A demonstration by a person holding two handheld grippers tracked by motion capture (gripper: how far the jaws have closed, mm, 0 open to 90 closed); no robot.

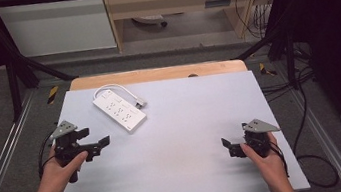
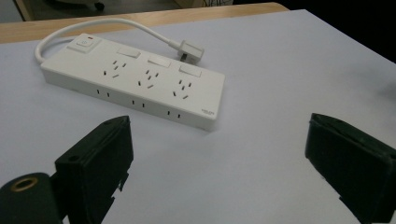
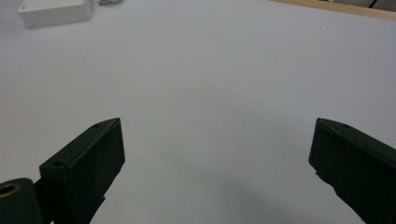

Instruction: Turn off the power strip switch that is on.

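A white power strip point(image 1: 120, 112) with its cord lies at the counter's point(image 1: 183, 165) far left, untouched, near the left gripper point(image 1: 94, 138), both grippers' fingers spread and empty, the right gripper point(image 1: 227, 147) well apart, so reaching seems next.

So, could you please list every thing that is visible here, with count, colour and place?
power strip: one, white, far left part of the table, unplugged
plug: one, white, on the looped cable, lying beside the strip
table: one, pale grey top with a wooden far edge
left gripper: one, black, open, held above the left side
right gripper: one, black, open, near right side
hands: two, each holding a gripper
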